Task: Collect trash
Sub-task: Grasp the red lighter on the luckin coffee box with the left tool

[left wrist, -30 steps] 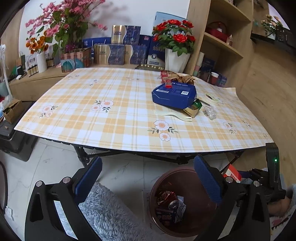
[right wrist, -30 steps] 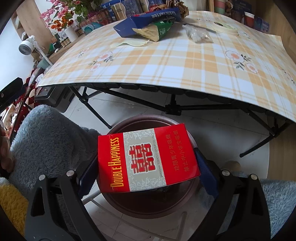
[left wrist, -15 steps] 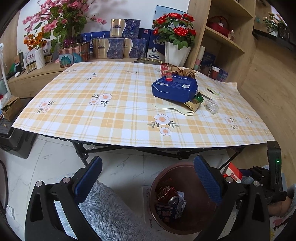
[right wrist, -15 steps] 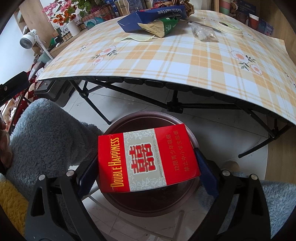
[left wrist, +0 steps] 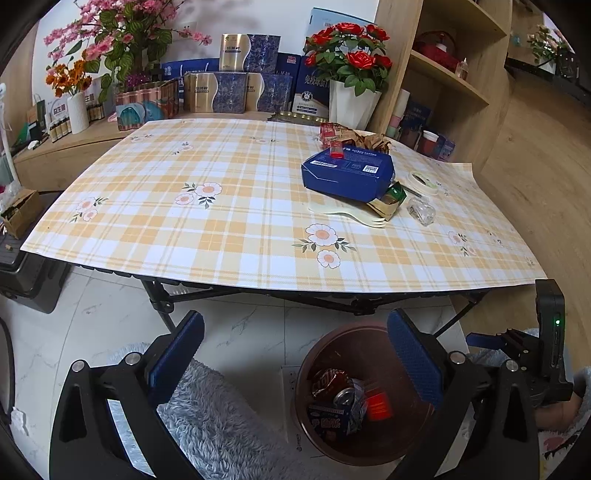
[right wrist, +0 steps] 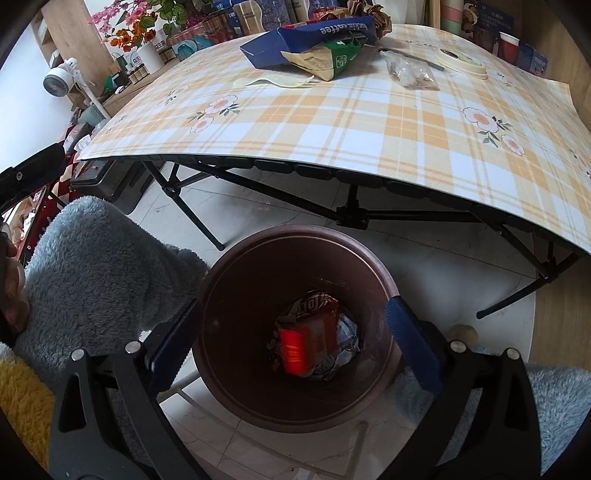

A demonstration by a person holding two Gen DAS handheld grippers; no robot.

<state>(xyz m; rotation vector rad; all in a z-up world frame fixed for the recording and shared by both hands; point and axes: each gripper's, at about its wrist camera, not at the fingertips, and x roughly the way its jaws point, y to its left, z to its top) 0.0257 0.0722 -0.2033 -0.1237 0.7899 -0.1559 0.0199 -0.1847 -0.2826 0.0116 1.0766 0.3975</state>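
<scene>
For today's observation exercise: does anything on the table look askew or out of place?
Yes. The blue box sits tilted, propped on a green-and-gold packet and pale plastic forks, not flat on the tablecloth.

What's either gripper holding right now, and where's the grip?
Nothing. The right gripper is opening with nothing between its pads, above the trash bin; the left gripper is open and empty.

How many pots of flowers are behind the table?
3: pink blossoms far left, orange flowers in a white vase beside them, red roses near the shelf. Others may be hidden.
</scene>
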